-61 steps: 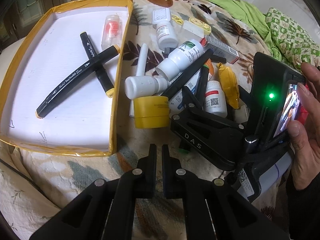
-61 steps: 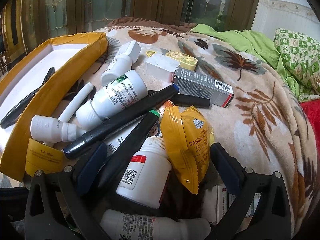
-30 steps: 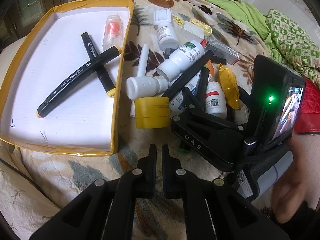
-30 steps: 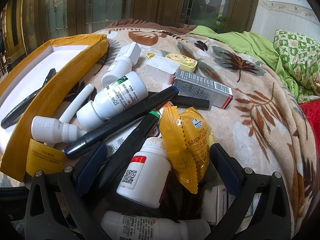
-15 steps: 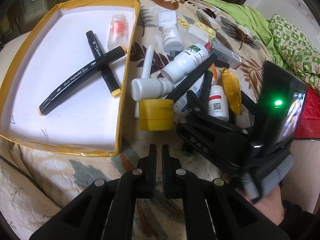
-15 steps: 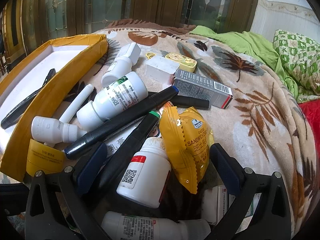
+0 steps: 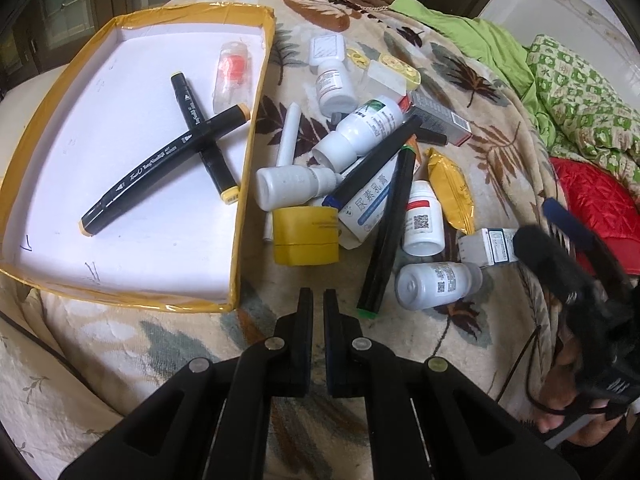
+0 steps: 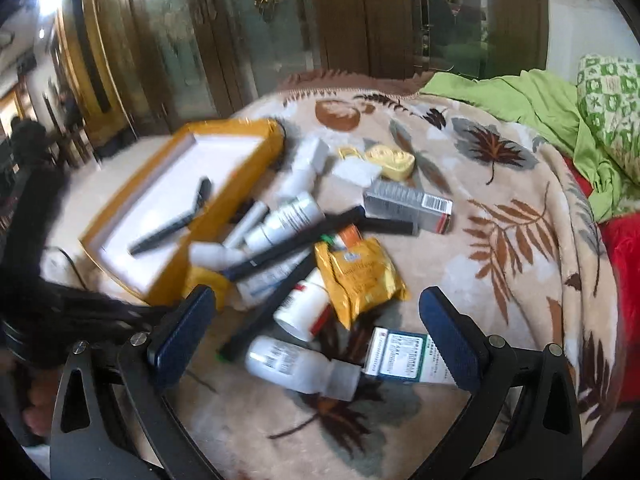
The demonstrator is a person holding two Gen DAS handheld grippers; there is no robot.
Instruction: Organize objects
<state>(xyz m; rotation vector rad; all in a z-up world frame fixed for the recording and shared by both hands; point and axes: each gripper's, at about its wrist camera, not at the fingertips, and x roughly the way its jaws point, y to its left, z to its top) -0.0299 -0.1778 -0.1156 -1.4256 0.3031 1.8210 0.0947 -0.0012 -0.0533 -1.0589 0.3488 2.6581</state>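
A white tray with a yellow rim [image 7: 248, 160] [image 8: 240, 184] lies on the left of a leaf-patterned blanket. It holds two crossed black markers [image 7: 192, 140] and a clear orange-filled tube [image 7: 234, 70]. A pile to its right holds white bottles [image 7: 360, 132], black markers [image 7: 390, 232], a yellow jar [image 7: 306, 236], a yellow snack packet [image 7: 450, 188] [image 8: 356, 276] and small boxes [image 8: 400, 354]. My left gripper [image 7: 318, 300] is shut and empty, just before the tray's near corner. My right gripper [image 8: 316, 336] is open and empty, above the near edge of the pile.
A green cloth [image 8: 532, 108] and a red quilt [image 7: 592, 204] lie at the right. A grey boxed item [image 8: 408, 206] and small yellow cases [image 8: 392, 160] sit at the far side of the pile. Wooden doors with glass panes [image 8: 280, 20] stand behind the bed.
My right gripper has lifted and pulled back from the pile toward the near right, still open and empty; its view is blurred by motion. My left gripper stays shut and has hardly moved.
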